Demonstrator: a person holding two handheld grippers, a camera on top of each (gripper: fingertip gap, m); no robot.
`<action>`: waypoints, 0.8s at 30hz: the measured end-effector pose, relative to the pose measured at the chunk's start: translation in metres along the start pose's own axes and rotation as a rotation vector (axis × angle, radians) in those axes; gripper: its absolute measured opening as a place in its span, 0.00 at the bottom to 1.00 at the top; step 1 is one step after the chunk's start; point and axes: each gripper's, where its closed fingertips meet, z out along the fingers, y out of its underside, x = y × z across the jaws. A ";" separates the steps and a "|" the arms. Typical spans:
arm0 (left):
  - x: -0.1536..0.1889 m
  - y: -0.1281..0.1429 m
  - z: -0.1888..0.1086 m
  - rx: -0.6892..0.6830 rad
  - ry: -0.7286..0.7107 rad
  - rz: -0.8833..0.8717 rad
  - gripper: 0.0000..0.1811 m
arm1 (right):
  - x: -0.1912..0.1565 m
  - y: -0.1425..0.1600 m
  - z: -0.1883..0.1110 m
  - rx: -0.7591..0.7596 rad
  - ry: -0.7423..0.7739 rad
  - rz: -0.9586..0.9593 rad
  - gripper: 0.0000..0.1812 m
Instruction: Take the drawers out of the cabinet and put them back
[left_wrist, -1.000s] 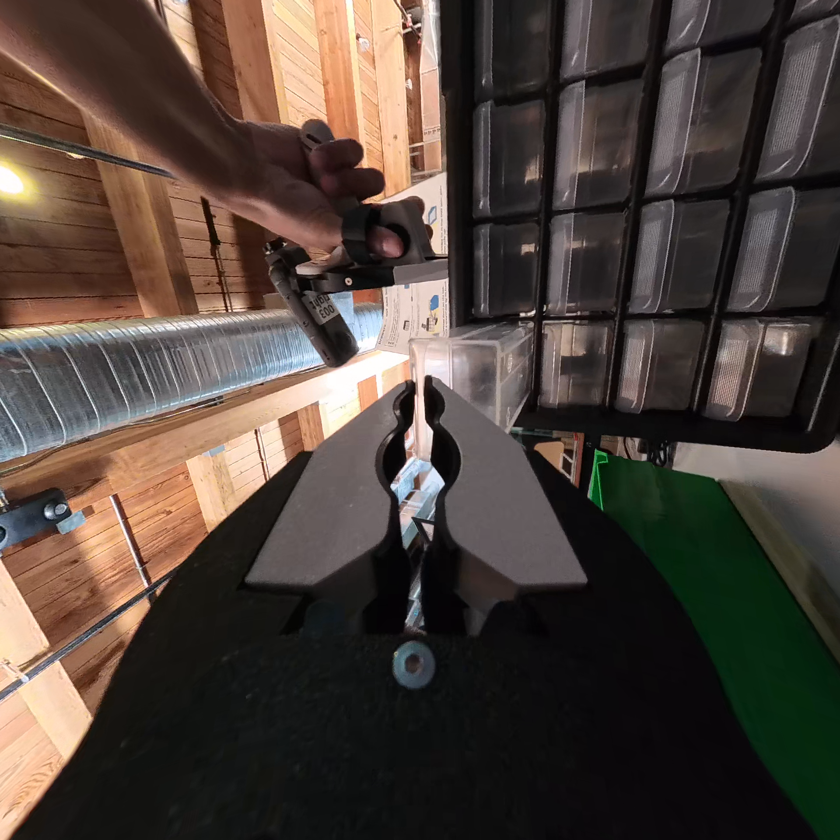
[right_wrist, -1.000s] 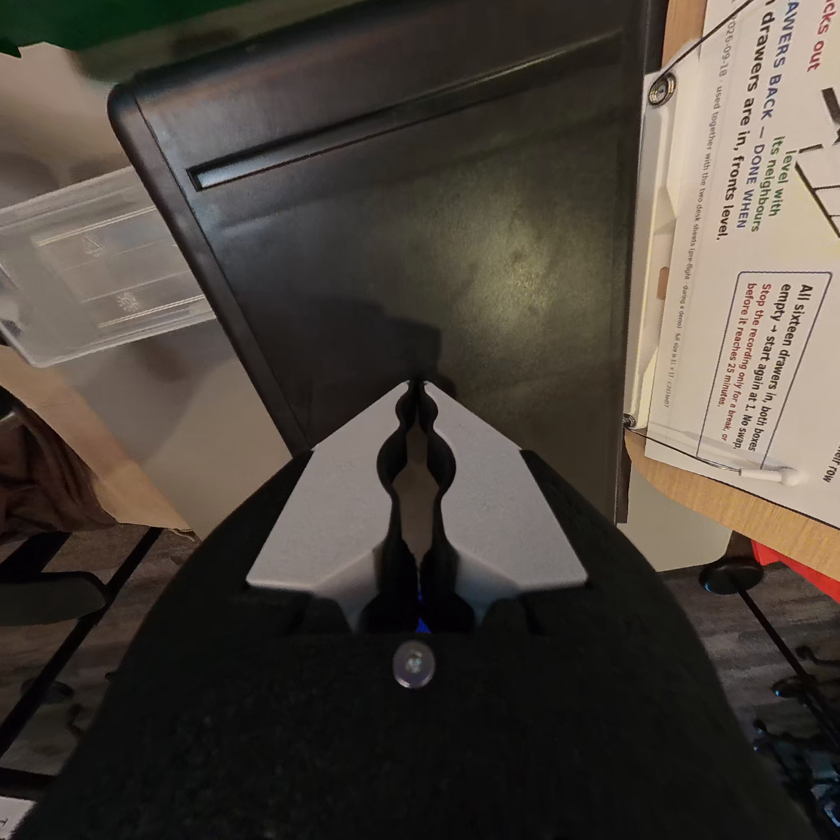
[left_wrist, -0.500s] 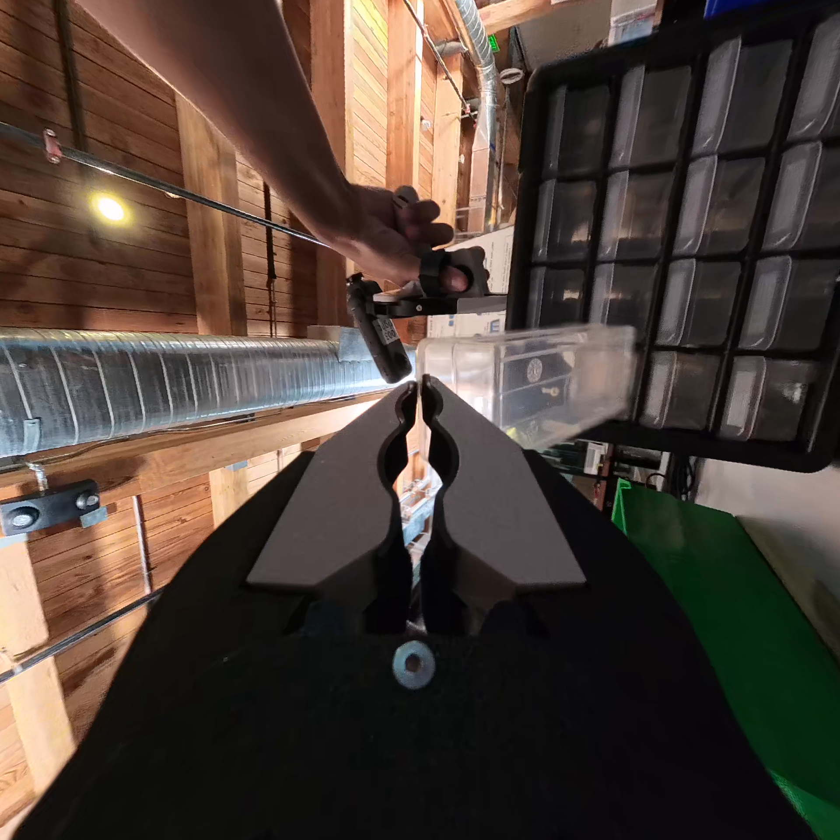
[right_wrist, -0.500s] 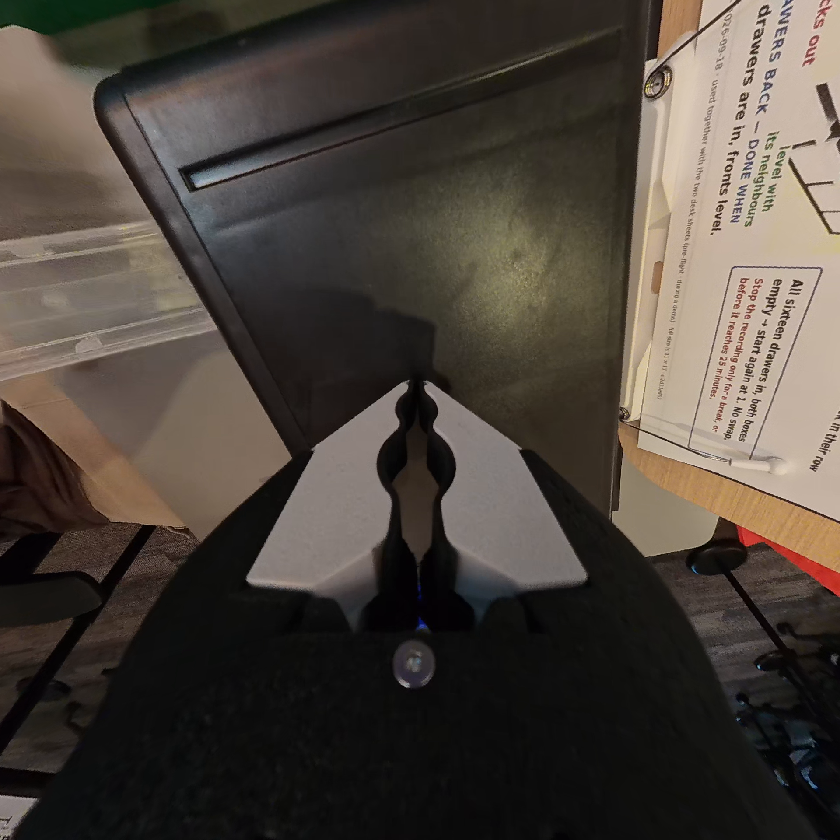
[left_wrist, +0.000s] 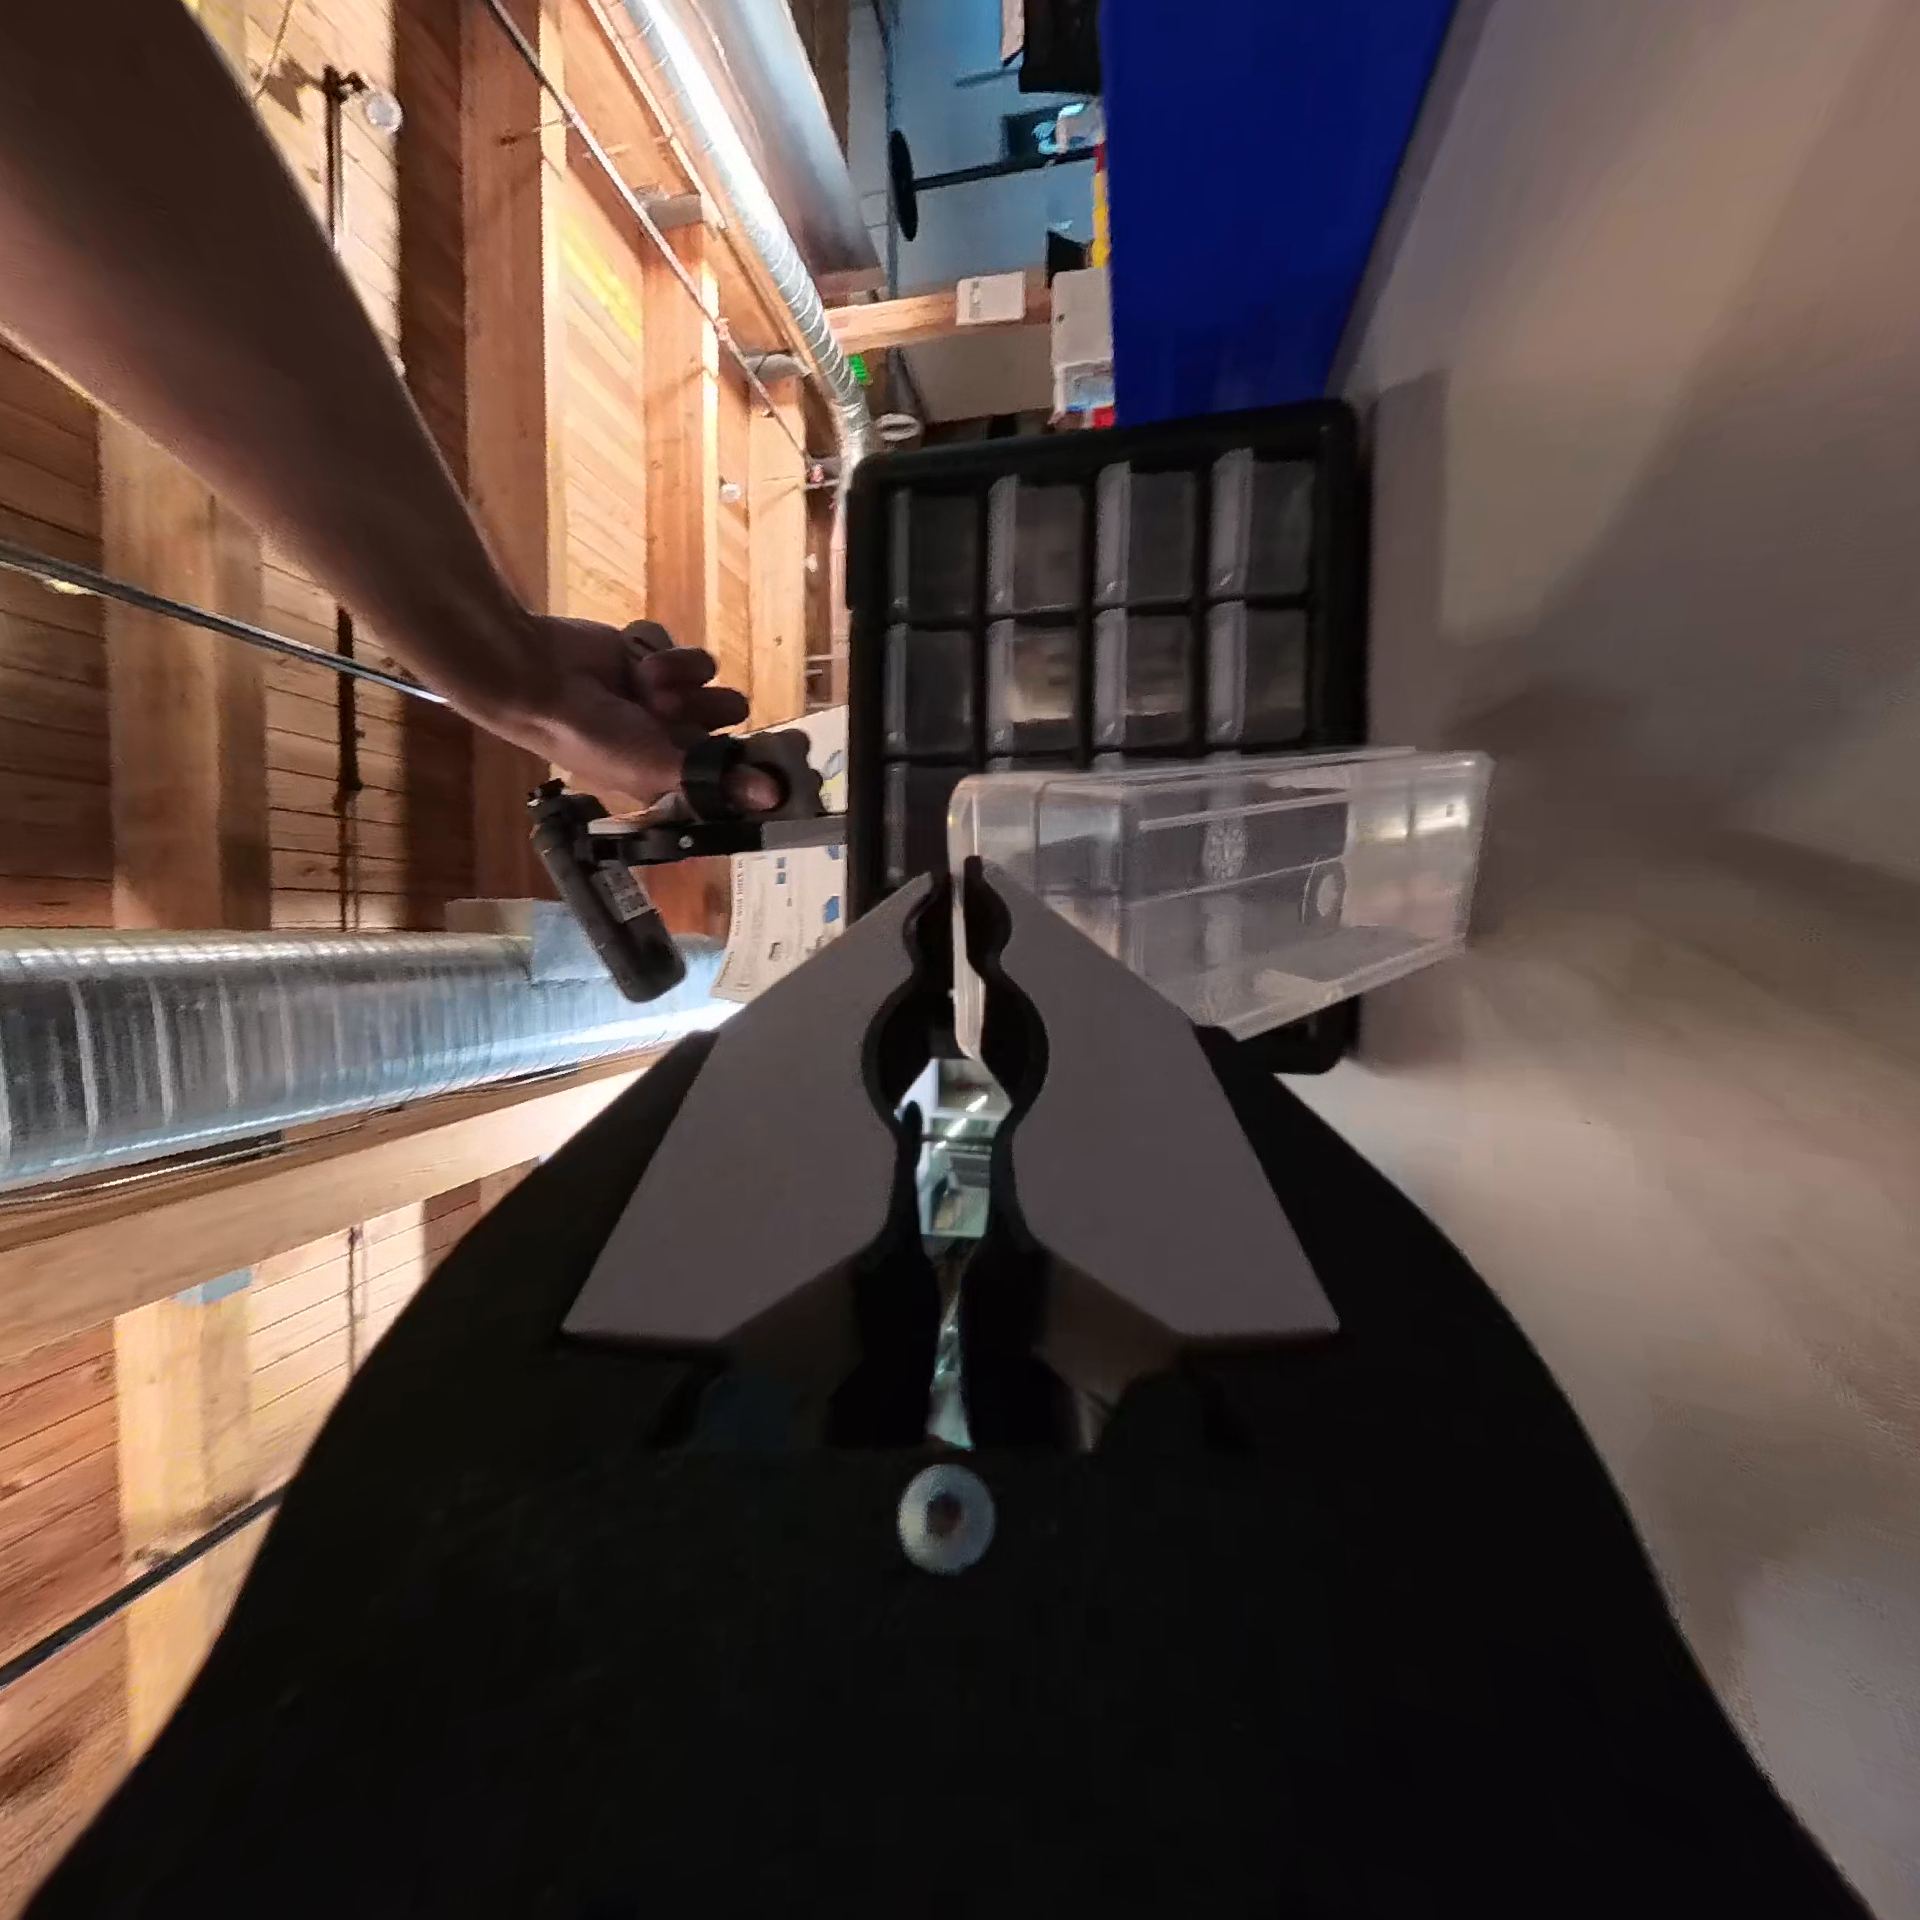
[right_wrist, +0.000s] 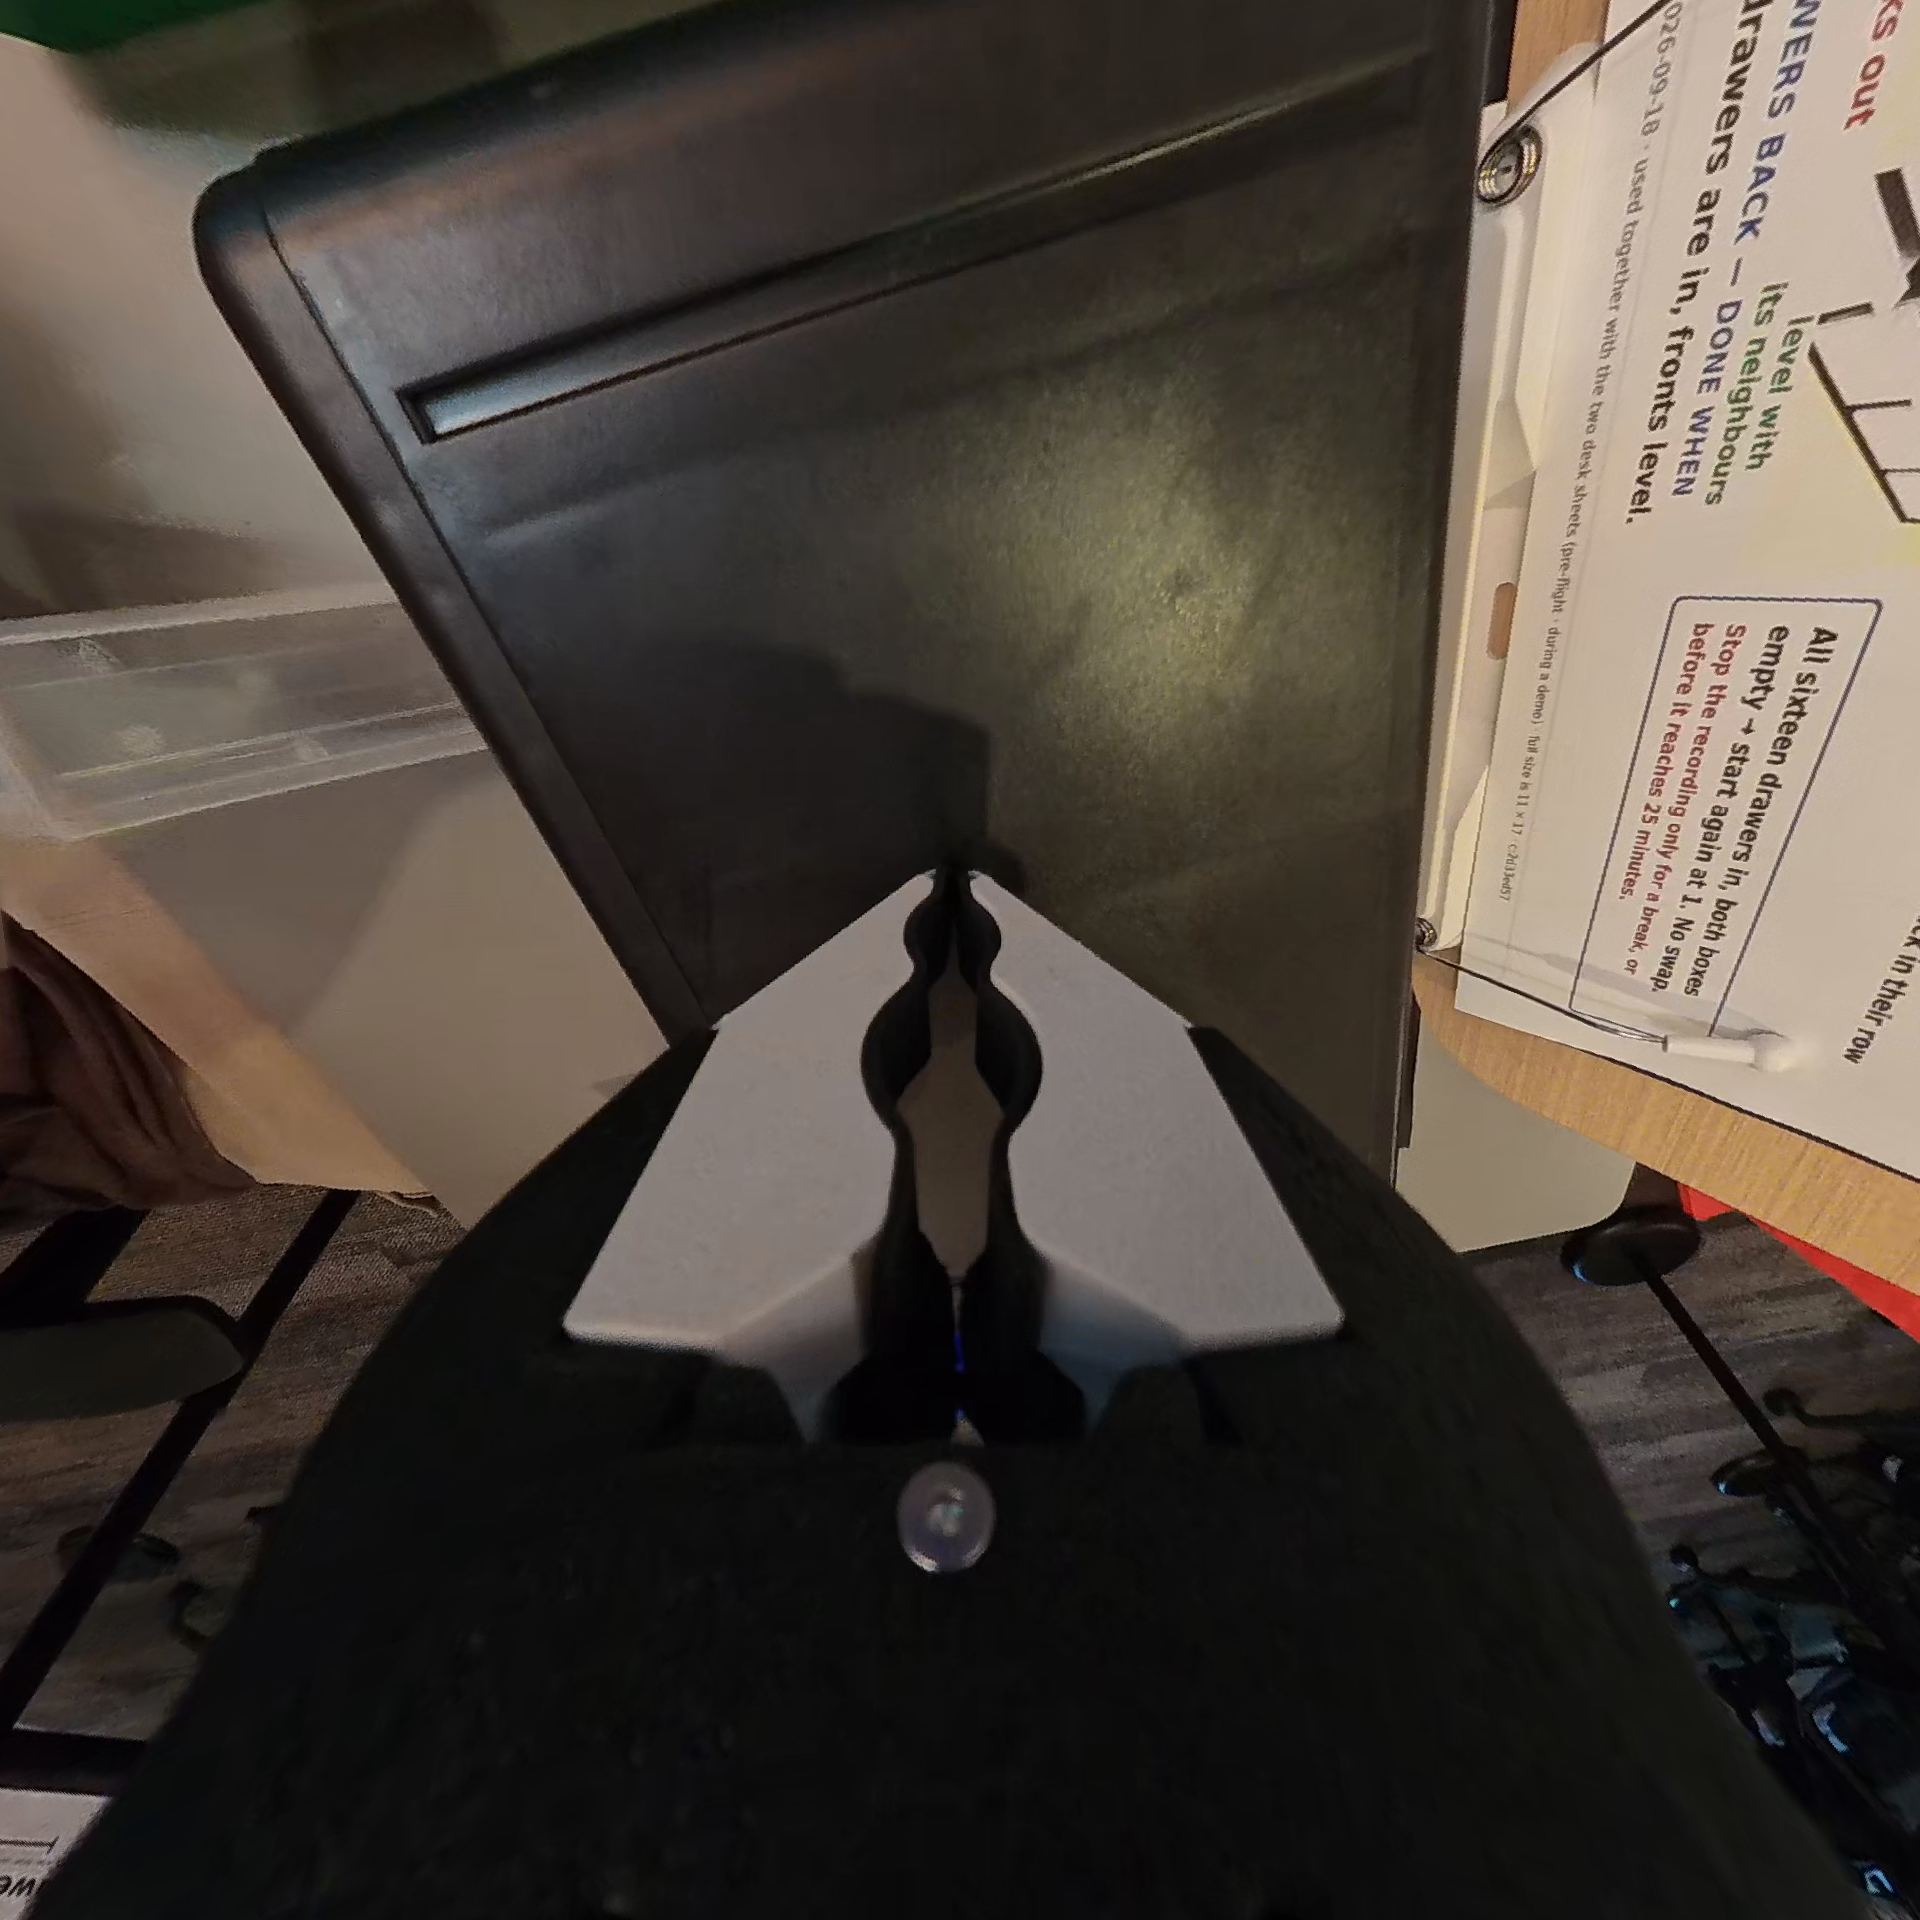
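Clamping a clear, empty drawer (left_wrist: 1216, 883), left tongs (left_wrist: 956, 883); right tongs (right_wrist: 951, 878) together.

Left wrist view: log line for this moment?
left hand-held gripper: shut on clear plastic drawer | drawer: outside black cabinet | right hand-held gripper: shut, against cabinet side

Your left wrist view, rolled on its side, looks along the left tool (left_wrist: 956, 883) at the drawer front of the cabinet (left_wrist: 1101, 457), some way off. Your right wrist view faces the cabinet's plain black side (right_wrist: 935, 499), right tool (right_wrist: 951, 878) tips close against it. Both views share the cabinet and the clear drawer (left_wrist: 1226, 883).
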 end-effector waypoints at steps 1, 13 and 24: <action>0.006 -0.003 -0.002 0.022 0.020 -0.008 0.00 | 0.000 0.000 0.000 0.000 -0.001 0.003 0.00; 0.070 -0.012 -0.029 0.032 0.353 -0.037 0.03 | 0.000 0.000 0.000 0.012 0.001 0.014 0.00; 0.081 -0.013 -0.057 -0.010 0.523 -0.147 0.04 | 0.000 0.000 0.000 -0.005 0.004 0.017 0.00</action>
